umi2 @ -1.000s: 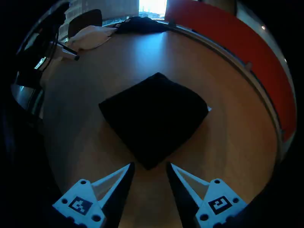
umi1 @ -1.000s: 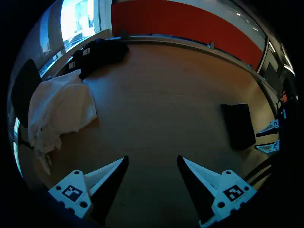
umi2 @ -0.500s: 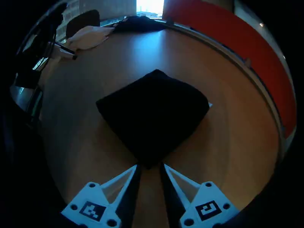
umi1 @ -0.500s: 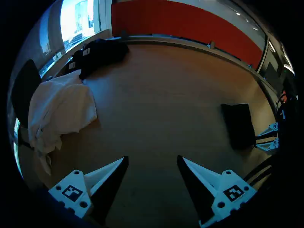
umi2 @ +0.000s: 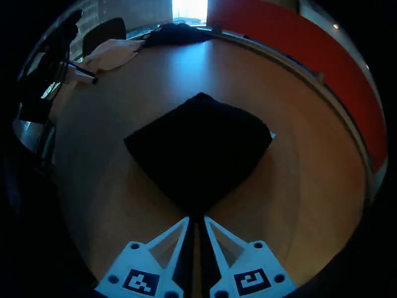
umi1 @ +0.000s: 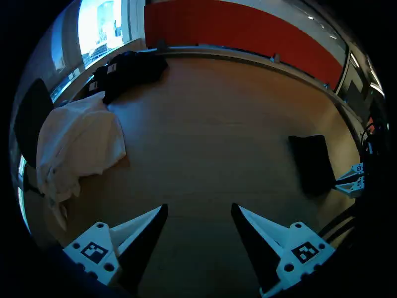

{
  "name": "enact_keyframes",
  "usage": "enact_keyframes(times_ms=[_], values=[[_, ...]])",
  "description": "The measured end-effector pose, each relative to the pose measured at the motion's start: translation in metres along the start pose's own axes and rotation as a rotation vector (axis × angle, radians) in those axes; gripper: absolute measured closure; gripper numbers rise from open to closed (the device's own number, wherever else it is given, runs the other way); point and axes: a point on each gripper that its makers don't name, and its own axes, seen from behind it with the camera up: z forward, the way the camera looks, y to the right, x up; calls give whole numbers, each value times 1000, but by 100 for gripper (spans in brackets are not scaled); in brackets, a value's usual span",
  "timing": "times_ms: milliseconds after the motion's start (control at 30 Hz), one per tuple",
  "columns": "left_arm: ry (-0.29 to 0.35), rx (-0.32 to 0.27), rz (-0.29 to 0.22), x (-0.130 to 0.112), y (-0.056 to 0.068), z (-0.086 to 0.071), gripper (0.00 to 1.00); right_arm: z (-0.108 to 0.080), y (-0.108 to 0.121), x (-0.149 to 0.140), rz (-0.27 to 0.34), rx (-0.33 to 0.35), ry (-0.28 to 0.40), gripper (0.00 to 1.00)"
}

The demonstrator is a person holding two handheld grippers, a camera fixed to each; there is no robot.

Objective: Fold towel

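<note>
Towel black, folded into a thick squarish pad, lying flat on the wooden tabletop with one corner pointing back at the right gripper. Surface too dark to make out folds or weave; edges neat, a small pale scrap peeping out at the right-hand corner. In the left gripper view, same towel as a narrow dark slab off to the right side, well apart from the other cloth.

Right gripper jaws drawn almost together, just a thin slit left behind the tips, nipping the towel's nearest corner as far as can be seen. In the left gripper view, same right gripper small at the towel's near edge, fingers close together. Left gripper jaws spread wide, holding nothing, hovering over bare wood, with open tabletop between it and the towel.

Farther off in the left gripper view: crumpled white cloth heaped at the tabletop's left edge, dark chair back just beyond that edge. Farther along, pile of dark garments touching the white heap's far end. At the far side, red panel running along the tabletop's edge, bright window to its left.
</note>
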Motion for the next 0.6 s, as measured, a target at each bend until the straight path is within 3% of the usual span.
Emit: enact_keyframes(times_ms=[300,600], values=[[2,-3,2,1,1,0,6,-12,5,19,-16,-20,32,95],[18,-7,-6,6,3,-2,6,-36,14,67,-60,-50,102,96]])
